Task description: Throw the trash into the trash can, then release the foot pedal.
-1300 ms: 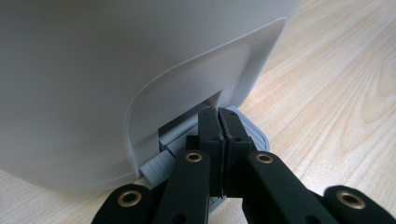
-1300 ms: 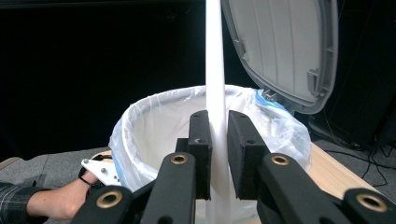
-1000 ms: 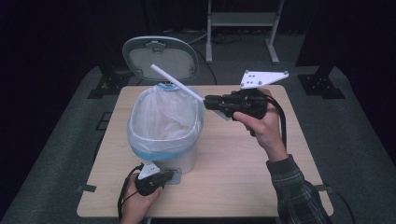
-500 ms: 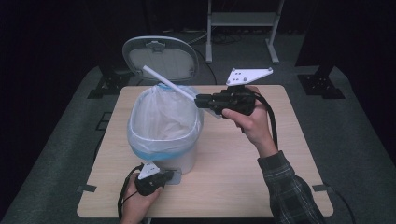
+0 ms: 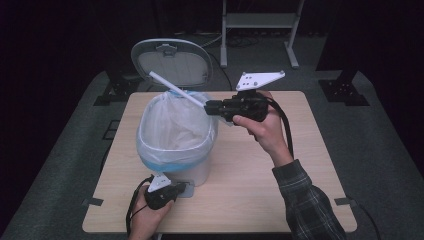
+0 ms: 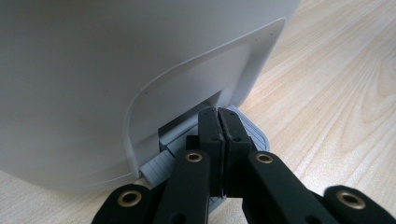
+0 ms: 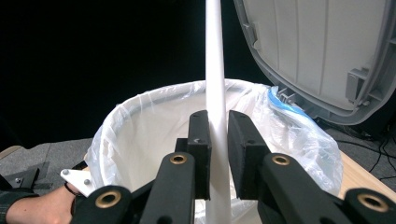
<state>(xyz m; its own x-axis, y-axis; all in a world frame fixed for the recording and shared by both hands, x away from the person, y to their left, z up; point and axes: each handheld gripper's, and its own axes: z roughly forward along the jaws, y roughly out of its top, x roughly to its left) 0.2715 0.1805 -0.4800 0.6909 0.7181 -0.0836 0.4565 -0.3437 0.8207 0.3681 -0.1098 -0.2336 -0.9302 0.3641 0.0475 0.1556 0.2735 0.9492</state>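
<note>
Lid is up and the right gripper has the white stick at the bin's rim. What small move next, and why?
Probably carry the stick a little further over the bin, tip it down, then open. The right gripper is shut on it just at the bag's rim, so a drop now might miss. The left gripper, jaws closed, presses the pedal, and the lid stands open.

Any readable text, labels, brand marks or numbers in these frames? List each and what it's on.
None readable.
Bin: plain white body, no brand or label seen.
Bin lid: moulded ribs, no lettering.
Liner bag: unprinted.
White stick in the right gripper: blank.
Left gripper, jaws together on the pedal: no markings.
</note>
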